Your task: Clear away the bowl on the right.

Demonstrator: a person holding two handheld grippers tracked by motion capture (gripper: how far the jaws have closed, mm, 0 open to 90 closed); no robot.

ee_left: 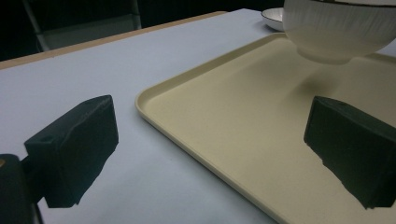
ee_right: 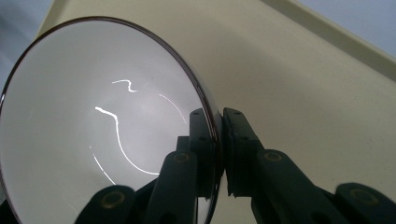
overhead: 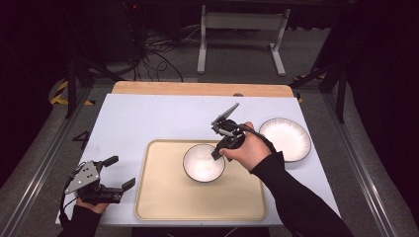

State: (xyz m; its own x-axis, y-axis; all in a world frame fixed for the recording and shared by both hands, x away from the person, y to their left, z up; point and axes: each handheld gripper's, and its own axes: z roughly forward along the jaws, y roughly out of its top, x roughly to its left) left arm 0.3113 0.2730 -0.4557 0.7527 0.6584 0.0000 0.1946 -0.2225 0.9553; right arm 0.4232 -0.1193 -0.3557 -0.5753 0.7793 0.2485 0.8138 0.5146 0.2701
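Tray [overhead: 163, 197]: R tool [ee_right: 218, 140] hides bowl [overhead: 200, 165] rim.

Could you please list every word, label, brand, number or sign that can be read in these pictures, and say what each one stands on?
None can be read. The bowl, the cream tray, the white plate and the pale blue table top are all unmarked. The right gripper, shut on the bowl's rim, and the open left gripper show no lettering either.

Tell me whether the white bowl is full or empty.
Empty: the white dark-rimmed bowl, pinched by the right gripper, shows only bare glossy interior.
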